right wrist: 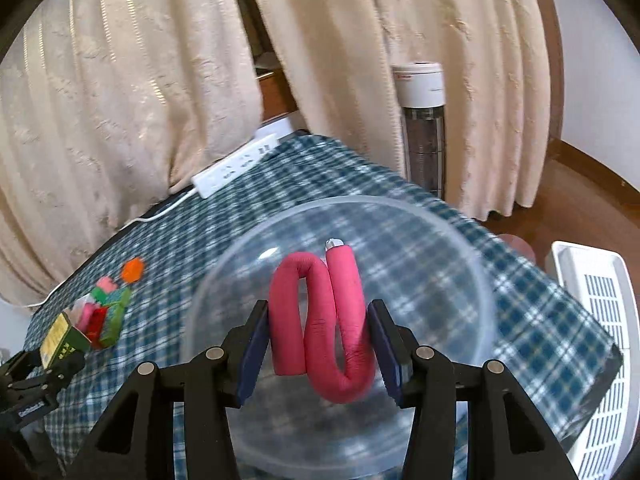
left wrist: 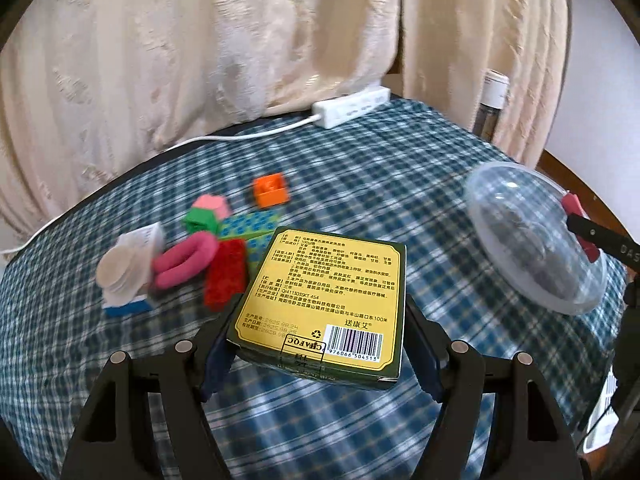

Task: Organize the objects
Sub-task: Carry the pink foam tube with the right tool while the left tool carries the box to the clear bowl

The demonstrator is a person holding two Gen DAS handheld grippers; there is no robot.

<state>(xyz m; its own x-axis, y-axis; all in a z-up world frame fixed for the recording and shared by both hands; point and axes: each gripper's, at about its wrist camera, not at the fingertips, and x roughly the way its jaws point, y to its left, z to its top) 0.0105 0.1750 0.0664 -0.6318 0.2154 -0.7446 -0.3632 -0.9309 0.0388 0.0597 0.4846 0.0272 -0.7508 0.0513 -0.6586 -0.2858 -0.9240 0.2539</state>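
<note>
Your left gripper (left wrist: 320,344) is clenched on the green and yellow box (left wrist: 324,304), both pads pressed against its long sides, so the box's long axis runs straight out ahead of your fingers, barcode end nearest you and its far end pointing toward the clutter of small toys. Take the clear plastic bowl (right wrist: 340,320) as your landmark: the box hangs above the checked tablecloth (left wrist: 360,168) well to the left of the bowl, with a wide strip of bare cloth between the two. Your right gripper (right wrist: 320,348) is clenched on the pink foam roller (right wrist: 320,320), which is bent into a loose S; its loops stand roughly upright between the pads, one capped end pointing up and away from you, and it hangs over the bowl's open mouth. Left of the bowl, beyond the box, lie a second pink roller (left wrist: 186,258), a red block (left wrist: 226,276), a green block (left wrist: 200,220), a pink block (left wrist: 212,204) and a small white and blue carton (left wrist: 132,268), all crowded together and touching; the orange block (left wrist: 271,189) sits just behind them, apart. Behind the bowl, the table's far edge carries a white power strip (left wrist: 352,106) against the cream curtain (left wrist: 200,60), with open cloth in between. Right of the bowl the table edge drops off close by, and past it stands a white slatted basket (right wrist: 600,340).
</note>
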